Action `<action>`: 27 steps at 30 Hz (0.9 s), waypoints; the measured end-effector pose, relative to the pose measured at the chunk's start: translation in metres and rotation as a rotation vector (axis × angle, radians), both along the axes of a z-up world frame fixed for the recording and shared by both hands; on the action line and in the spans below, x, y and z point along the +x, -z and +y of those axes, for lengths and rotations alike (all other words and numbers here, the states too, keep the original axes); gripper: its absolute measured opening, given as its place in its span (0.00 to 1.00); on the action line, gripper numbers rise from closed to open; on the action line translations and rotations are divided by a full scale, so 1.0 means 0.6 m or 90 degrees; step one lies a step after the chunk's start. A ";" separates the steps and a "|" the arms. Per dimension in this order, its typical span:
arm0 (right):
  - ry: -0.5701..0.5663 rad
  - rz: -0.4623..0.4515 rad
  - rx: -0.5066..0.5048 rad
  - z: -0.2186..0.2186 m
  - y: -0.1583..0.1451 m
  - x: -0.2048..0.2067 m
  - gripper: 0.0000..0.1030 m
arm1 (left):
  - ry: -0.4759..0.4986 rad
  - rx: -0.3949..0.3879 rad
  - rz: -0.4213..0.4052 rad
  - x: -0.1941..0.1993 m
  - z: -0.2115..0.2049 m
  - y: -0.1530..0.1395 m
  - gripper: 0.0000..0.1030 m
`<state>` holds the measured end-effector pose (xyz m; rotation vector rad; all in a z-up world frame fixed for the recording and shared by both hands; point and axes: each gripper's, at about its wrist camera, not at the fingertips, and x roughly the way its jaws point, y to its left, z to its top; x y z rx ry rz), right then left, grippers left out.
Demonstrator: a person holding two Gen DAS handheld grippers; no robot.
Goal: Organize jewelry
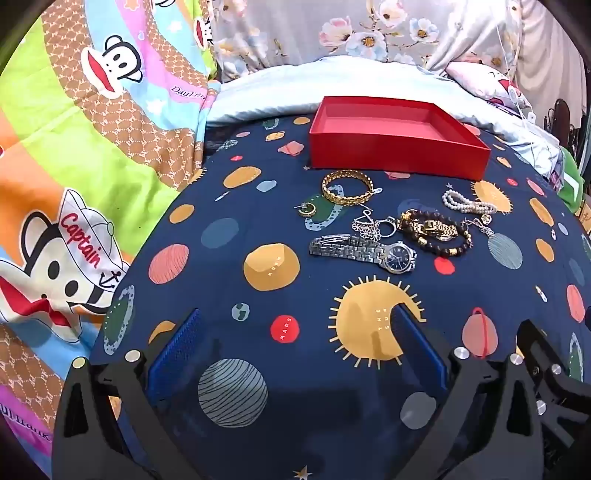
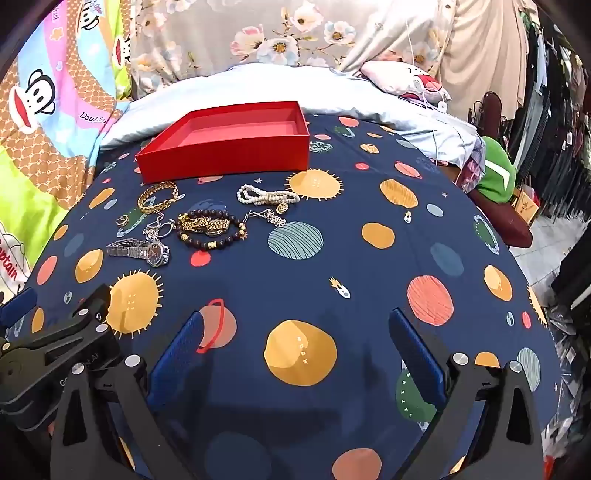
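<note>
An empty red box (image 1: pixel 399 138) (image 2: pixel 229 142) sits at the far side of the navy planet-print bedsheet (image 1: pixel 258 206). In front of it lies jewelry: a gold bangle (image 1: pixel 347 187) (image 2: pixel 157 197), a small earring (image 1: pixel 307 209), a silver watch (image 1: pixel 364 251) (image 2: pixel 140 249), silver necklaces (image 1: pixel 373 223), a dark bead bracelet around a gold watch (image 1: pixel 436 230) (image 2: pixel 208 229), a pearl bracelet (image 1: pixel 467 203) (image 2: pixel 264 195) and a pendant (image 2: pixel 275 218). My left gripper (image 1: pixel 295 325) and right gripper (image 2: pixel 295 328) are open and empty, well short of the jewelry.
A cartoon monkey blanket (image 1: pixel 74 147) lies to the left. A pale blue pillow (image 2: pixel 258 85) and floral fabric (image 2: pixel 258 33) lie behind the box. A green item (image 2: pixel 495 173) and hanging clothes (image 2: pixel 554 92) stand at the right. The left gripper's body (image 2: pixel 55 339) shows at the right view's lower left.
</note>
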<state>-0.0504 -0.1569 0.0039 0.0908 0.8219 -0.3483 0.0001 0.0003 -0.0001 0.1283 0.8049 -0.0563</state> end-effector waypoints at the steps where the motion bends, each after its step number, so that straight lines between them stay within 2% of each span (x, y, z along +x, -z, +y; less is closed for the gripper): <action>1: -0.002 0.000 0.000 0.000 0.001 0.000 0.95 | 0.001 -0.004 0.003 0.000 0.001 0.000 0.95; 2: 0.001 0.008 -0.007 0.001 0.001 0.001 0.95 | -0.002 0.017 -0.004 -0.001 -0.001 0.000 0.95; 10: -0.001 0.005 -0.017 0.005 0.002 -0.004 0.95 | -0.006 0.012 0.000 -0.008 -0.004 -0.001 0.95; 19: 0.001 0.011 0.000 0.003 0.010 -0.005 0.95 | -0.004 0.006 0.006 -0.001 0.008 0.010 0.95; 27: 0.003 0.013 0.007 -0.003 0.014 -0.004 0.95 | -0.002 0.022 -0.002 -0.010 0.001 0.011 0.95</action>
